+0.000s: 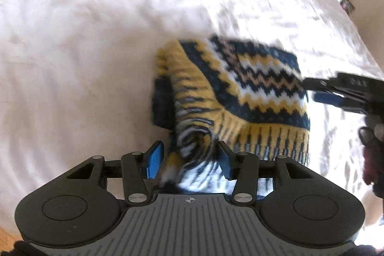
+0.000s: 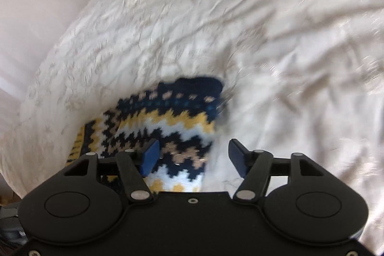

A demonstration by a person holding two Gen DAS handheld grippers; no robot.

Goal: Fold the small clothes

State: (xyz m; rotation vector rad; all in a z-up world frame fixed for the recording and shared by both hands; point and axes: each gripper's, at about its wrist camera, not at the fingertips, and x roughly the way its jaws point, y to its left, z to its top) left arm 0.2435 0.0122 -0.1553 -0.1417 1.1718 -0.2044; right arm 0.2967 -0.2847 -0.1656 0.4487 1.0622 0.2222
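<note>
One patterned knit garment point(image 1: 240, 92), blurred and partly hidden behind the left gripper point(image 1: 189, 160), lies on the white bedsheet point(image 1: 72, 40); both grippers, also the right gripper point(image 2: 194, 157), stand released.

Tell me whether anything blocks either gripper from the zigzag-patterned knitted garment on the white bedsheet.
Nothing visible does. The navy, yellow and white knitted garment already lies between the left gripper pads, and partly between the right gripper pads. Only white bedsheet surrounds it.

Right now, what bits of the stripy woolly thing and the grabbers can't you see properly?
- Left wrist view: the knitted garment is smeared by blur; the left gripper covers its near edge.
- Right wrist view: the right gripper body hides the garment's near part.
- What kind of garment it is: unclear.
</note>
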